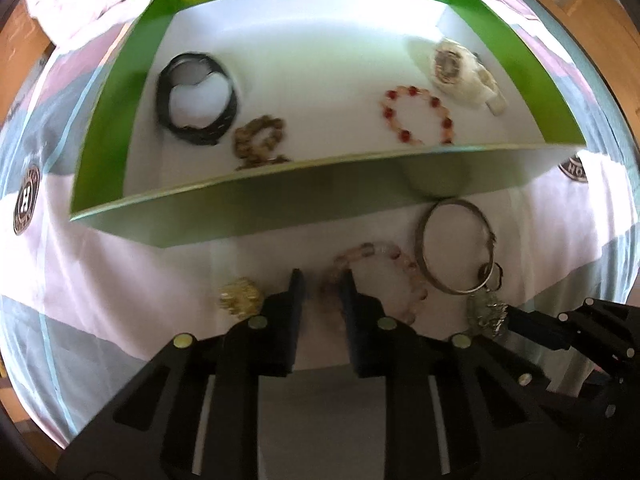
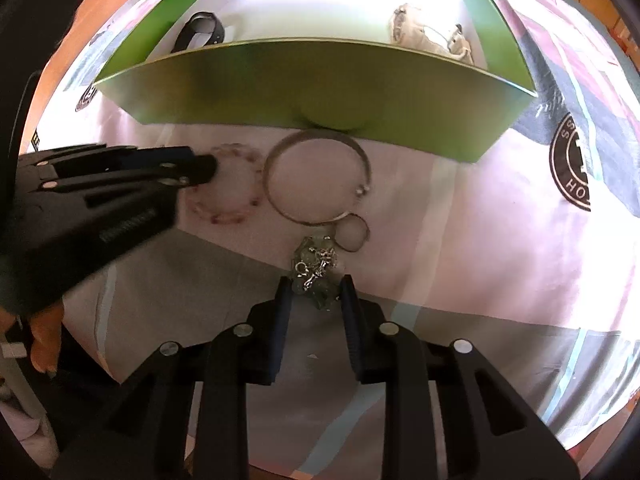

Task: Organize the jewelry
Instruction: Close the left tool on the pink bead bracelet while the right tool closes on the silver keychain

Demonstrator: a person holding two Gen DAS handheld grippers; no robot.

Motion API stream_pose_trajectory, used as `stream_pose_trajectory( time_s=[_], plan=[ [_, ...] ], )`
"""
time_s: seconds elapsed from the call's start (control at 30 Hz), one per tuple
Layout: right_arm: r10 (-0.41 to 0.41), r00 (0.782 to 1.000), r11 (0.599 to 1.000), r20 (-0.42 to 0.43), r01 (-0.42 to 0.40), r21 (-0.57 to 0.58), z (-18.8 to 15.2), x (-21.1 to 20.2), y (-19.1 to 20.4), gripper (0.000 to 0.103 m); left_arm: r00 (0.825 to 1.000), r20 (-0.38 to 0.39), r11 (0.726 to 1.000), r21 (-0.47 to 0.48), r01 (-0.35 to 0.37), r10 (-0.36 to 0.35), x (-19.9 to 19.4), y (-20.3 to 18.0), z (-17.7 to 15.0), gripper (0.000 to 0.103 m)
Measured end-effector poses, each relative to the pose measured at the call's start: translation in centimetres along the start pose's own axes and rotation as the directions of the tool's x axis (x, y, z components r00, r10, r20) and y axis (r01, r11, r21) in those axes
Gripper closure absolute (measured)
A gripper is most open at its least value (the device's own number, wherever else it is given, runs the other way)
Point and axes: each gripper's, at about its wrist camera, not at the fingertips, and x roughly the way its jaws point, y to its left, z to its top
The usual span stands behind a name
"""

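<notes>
The left hand-held gripper (image 1: pixel 320 286), spread open over the pink bead bracelet (image 1: pixel 376 280) beside the green box (image 1: pixel 280 196), might nudge it away, while the right hand-held gripper (image 2: pixel 314 292), also spread, could snag the green pendant chain (image 2: pixel 318 272).

Cloth (image 2: pixel 460 240) bears green box (image 2: pixel 320 92); pink bracelet (image 2: pixel 232 184), bangle (image 2: pixel 318 176), pendant (image 2: pixel 318 272), gold piece (image 1: pixel 240 300) beside it.

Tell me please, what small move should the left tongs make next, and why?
Probably close on the pink bead bracelet. The left tongs are open, with one finger set inside the loop and the beads' near side between the tips. The bracelet lies on the cloth, outside the green box.
</notes>
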Motion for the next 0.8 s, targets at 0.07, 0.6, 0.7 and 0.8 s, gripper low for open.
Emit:
stream_pose_trajectory(
  time_s=[0.07, 0.6, 0.7, 0.8],
  plan=[
    [0.010, 1.000, 1.000, 0.010, -0.010, 0.015, -0.1, -0.4, -0.3, 0.075, 1.000, -0.004, 1.000, -0.005, -0.001, 0.001, 0.0, 0.4, 0.0, 0.083],
    [-0.018, 0.999, 1.000, 0.028, 0.018, -0.022, -0.4, 0.3, 1.5, 0.075, 1.000, 0.010, 0.999, 0.035, -0.016, 0.015, 0.6, -1.2, -0.1, 0.085],
    [-0.014, 0.999, 1.000, 0.032, 0.015, -0.017, -0.7, 0.1, 1.3, 0.075, 1.000, 0.008, 0.999, 0.038, -0.014, 0.014, 0.7, -1.9, 0.2, 0.091],
    [-0.019, 0.999, 1.000, 0.037, 0.020, -0.021, -0.3, 0.4, 1.6, 0.076, 1.000, 0.008, 0.999, 0.038, -0.012, 0.012, 0.4, -1.4, 0.1, 0.093]
  ],
)
